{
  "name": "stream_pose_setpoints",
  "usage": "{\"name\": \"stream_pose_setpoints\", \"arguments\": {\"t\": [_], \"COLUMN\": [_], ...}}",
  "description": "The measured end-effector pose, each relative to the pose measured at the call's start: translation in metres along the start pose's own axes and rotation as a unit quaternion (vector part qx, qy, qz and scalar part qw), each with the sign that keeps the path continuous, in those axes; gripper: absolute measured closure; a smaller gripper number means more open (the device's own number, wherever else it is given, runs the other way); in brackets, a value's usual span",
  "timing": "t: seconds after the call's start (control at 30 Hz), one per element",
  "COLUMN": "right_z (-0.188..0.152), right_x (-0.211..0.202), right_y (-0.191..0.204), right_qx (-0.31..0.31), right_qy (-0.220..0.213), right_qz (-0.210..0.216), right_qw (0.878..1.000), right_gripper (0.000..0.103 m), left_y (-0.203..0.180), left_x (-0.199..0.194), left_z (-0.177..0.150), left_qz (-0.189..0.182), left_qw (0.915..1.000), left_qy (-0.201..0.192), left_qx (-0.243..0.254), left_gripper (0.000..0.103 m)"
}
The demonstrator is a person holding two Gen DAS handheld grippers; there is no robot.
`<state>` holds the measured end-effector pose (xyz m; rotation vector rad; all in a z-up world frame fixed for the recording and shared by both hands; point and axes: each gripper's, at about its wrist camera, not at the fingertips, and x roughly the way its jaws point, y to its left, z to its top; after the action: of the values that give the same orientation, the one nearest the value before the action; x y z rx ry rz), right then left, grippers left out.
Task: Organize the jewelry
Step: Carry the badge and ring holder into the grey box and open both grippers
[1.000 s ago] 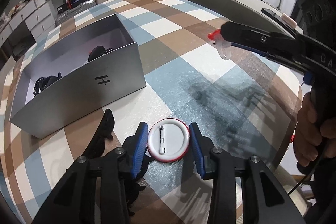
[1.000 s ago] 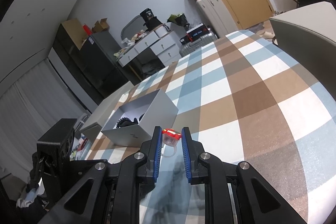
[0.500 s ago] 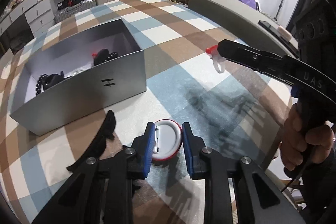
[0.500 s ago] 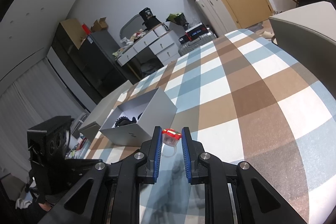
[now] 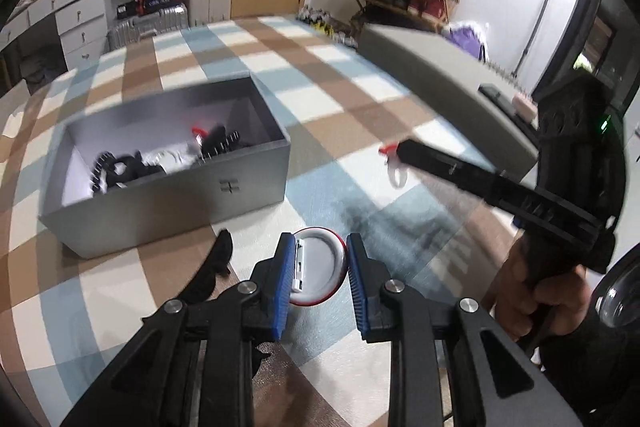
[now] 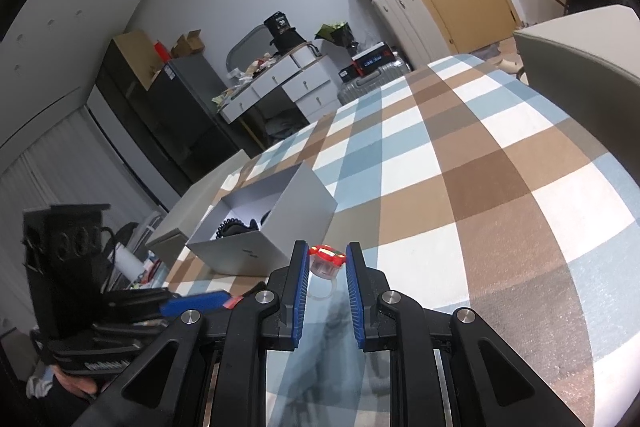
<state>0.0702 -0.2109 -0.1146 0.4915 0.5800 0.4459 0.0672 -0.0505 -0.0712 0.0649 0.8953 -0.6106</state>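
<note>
Badge (image 5: 318, 269) is pinched on edge by the left gripper (image 5: 318, 283), whose jaws have just been closing; a slip is risked. Ring (image 6: 326, 261) is held in the right gripper's (image 6: 326, 285) narrow jaws, well short of the grey box (image 5: 168, 195).

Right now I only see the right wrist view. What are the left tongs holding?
Observer: The left tongs have just been closing and now pinch a round red-rimmed badge, pin side toward their camera.
Operator: Anything loose near them?
Observer: One black piece lies on the checked cloth between them and the grey box.
Operator: Does the box already hold something like the ring in my right tongs?
Observer: Yes, a red-topped piece lies among black clips; too blurred to call a ring.
</note>
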Motion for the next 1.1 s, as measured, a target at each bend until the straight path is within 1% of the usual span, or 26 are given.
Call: {"name": "stream_pose_setpoints", "arguments": {"t": [0.03, 0.13, 0.23, 0.3, 0.37, 0.5, 0.63, 0.67, 0.87, 1.0, 1.1], "right_z": [0.001, 0.006, 0.013, 0.02, 0.026, 0.04, 0.05, 0.051, 0.052, 0.051, 0.05], "right_x": [-0.002, -0.007, -0.007, 0.001, 0.01, 0.036, 0.065, 0.073, 0.109, 0.123, 0.13], "right_y": [0.002, 0.011, 0.023, 0.035, 0.046, 0.067, 0.08, 0.082, 0.087, 0.086, 0.089], "right_qx": [-0.002, -0.014, -0.028, -0.044, -0.058, -0.077, -0.09, -0.092, -0.103, -0.106, -0.12], "right_qy": [-0.003, -0.015, -0.018, -0.009, -0.002, 0.015, 0.039, 0.046, 0.073, 0.085, 0.089], "right_qz": [0.002, 0.01, 0.028, 0.039, 0.051, 0.071, 0.078, 0.078, 0.071, 0.063, 0.054], "right_qw": [1.0, 1.0, 0.999, 0.998, 0.997, 0.994, 0.992, 0.992, 0.99, 0.989, 0.987], "right_gripper": [0.084, 0.084, 0.084, 0.084, 0.084, 0.084, 0.084, 0.084, 0.084, 0.084, 0.084], "left_y": [0.0, 0.002, 0.014, 0.028, 0.042, 0.069, 0.091, 0.096, 0.112, 0.118, 0.121], "left_x": [-0.006, -0.026, -0.043, -0.051, -0.054, -0.05, -0.039, -0.034, -0.021, -0.015, -0.012], "left_z": [0.001, 0.008, 0.016, 0.023, 0.029, 0.039, 0.042, 0.042, 0.042, 0.041, 0.042], "left_qz": [0.002, 0.022, 0.037, 0.025, 0.02, 0.016, 0.011, 0.017, 0.028, 0.027, 0.021], "left_qw": [1.0, 0.9989, 0.9967, 0.9958, 0.9943, 0.9918, 0.9896, 0.989, 0.9883, 0.9884, 0.9887], "left_qy": [-0.009, -0.041, -0.07, -0.083, -0.091, -0.096, -0.091, -0.089, -0.075, -0.069, -0.065], "left_qx": [-0.001, -0.003, -0.014, -0.031, -0.052, -0.082, -0.111, -0.117, -0.13, -0.133, -0.134], "left_gripper": [0.083, 0.083, 0.083, 0.083, 0.083, 0.083, 0.083, 0.083, 0.083, 0.083, 0.083]}}
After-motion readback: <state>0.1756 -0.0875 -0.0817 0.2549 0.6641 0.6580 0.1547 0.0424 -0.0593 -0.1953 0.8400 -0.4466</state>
